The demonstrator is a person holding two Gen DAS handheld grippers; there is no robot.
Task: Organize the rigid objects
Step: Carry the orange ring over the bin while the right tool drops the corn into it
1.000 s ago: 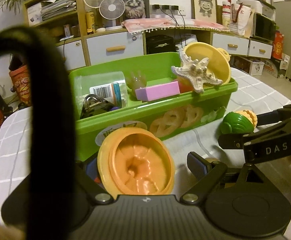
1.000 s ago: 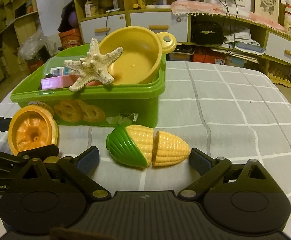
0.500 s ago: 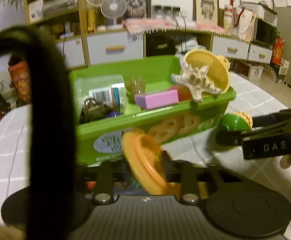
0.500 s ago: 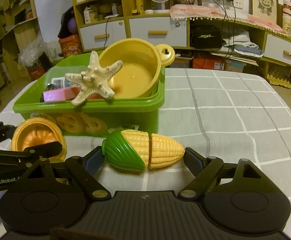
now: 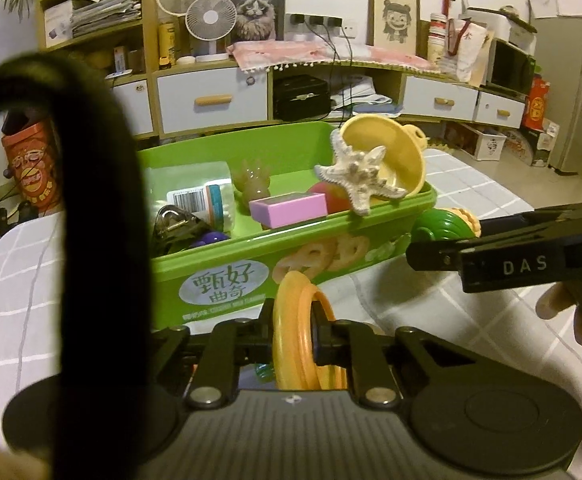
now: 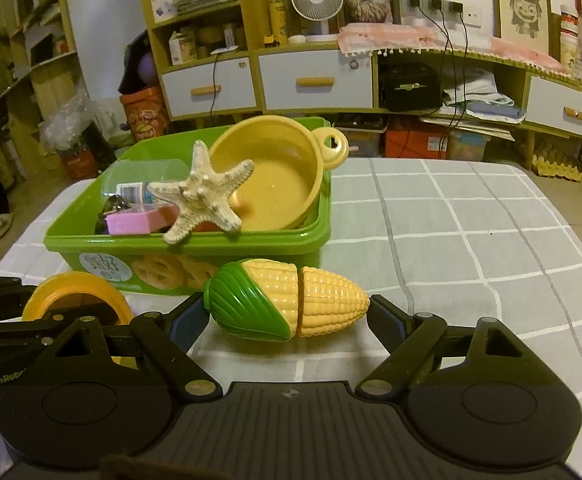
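My left gripper (image 5: 294, 332) is shut on an orange toy mould (image 5: 297, 330), held edge-on just in front of the green bin (image 5: 227, 276); the mould also shows in the right wrist view (image 6: 77, 294). My right gripper (image 6: 289, 320) is shut on a toy corn cob (image 6: 287, 304) with a green husk end, gripped at both ends just above the checked tablecloth (image 6: 471, 240). The corn shows in the left wrist view (image 5: 447, 222) beside the bin's right end. The bin holds a starfish (image 6: 203, 196), a yellow pot (image 6: 275, 180) and a pink block (image 5: 287, 208).
The bin (image 6: 187, 248) also holds a clear box with a barcode (image 5: 195, 196), a padlock (image 5: 171, 220) and an amber toy (image 5: 255, 180). A black strap (image 5: 103, 240) covers the left of the left wrist view. Cabinets (image 6: 315, 80) stand behind the table.
My left gripper has shut on the orange mould, turned it edge-on and lifted it. My right gripper has shut on the corn and raised it slightly towards the bin.
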